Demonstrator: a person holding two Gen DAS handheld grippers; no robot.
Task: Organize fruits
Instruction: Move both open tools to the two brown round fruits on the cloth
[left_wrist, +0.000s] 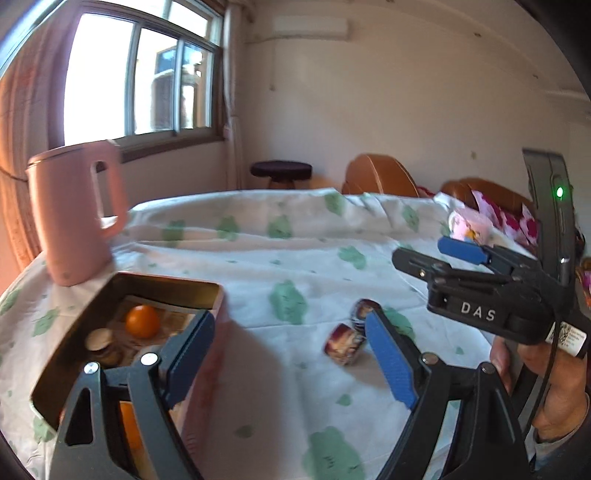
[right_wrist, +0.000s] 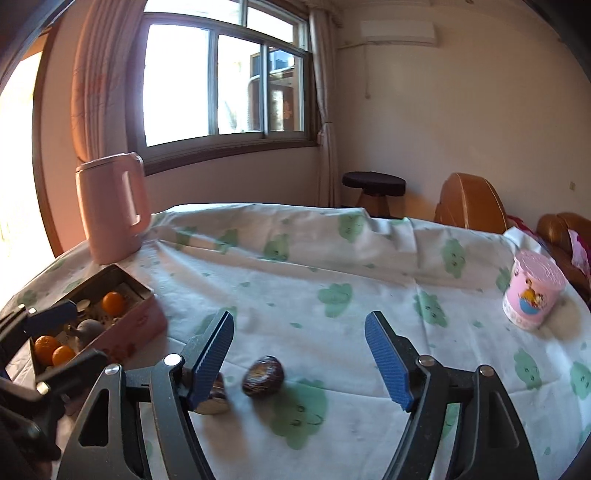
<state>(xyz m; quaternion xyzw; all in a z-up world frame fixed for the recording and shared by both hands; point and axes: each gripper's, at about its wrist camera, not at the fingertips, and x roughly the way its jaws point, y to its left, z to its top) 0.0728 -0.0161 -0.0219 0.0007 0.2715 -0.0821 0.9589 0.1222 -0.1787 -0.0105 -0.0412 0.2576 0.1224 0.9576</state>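
Note:
An open pink tin box stands on the cloth-covered table at the left. It holds an orange at the back, another orange nearer me and some small items. My left gripper is open, its left finger over the box, nothing between the pads. Two small dark printed tins lie on the cloth by its right finger. In the right wrist view my right gripper is open above one dark tin; a second tin is half hidden behind its left finger. The box shows three oranges.
A pink kettle stands behind the box at the table's far left. A pink printed tub sits near the right edge. The white cloth with green patches lies wrinkled across the table. A stool and brown chairs stand beyond.

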